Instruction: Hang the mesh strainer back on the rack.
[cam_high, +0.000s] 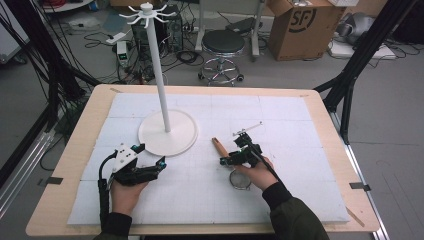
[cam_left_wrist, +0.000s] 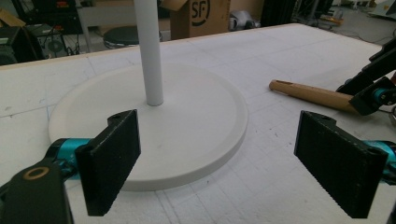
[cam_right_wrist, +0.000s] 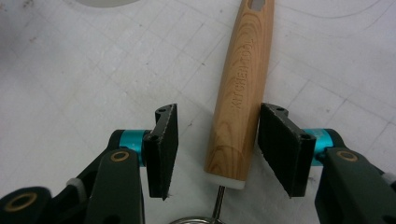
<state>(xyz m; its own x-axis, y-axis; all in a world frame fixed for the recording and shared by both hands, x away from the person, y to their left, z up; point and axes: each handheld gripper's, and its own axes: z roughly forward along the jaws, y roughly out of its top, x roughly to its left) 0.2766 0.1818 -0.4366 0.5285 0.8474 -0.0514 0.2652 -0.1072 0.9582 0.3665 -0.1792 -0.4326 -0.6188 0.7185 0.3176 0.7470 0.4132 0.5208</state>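
A small strainer lies on the white mat, its wooden handle (cam_high: 218, 146) (cam_right_wrist: 240, 93) pointing toward the stand and its metal mesh bowl (cam_high: 240, 180) beside the person's right hand. My right gripper (cam_high: 226, 156) (cam_right_wrist: 218, 114) is open with its jaws on either side of the handle's lower end; the right jaw is almost against the wood, the left one stands apart. My left gripper (cam_high: 151, 156) (cam_left_wrist: 219, 119) is wide open and holds nothing, low over the mat just in front of the white stand's round base (cam_high: 167, 134) (cam_left_wrist: 187, 121). The handle (cam_left_wrist: 313, 94) and the right gripper (cam_left_wrist: 373, 88) appear at the right of the left gripper view.
The stand's thin white pole (cam_high: 159, 70) rises to a ring of hooks (cam_high: 147, 12). A white mat (cam_high: 280, 115) covers the wooden table (cam_high: 70, 150). Beyond the table are a black stool (cam_high: 223, 47), a cardboard box (cam_high: 305, 25) and black frame legs (cam_high: 350, 75).
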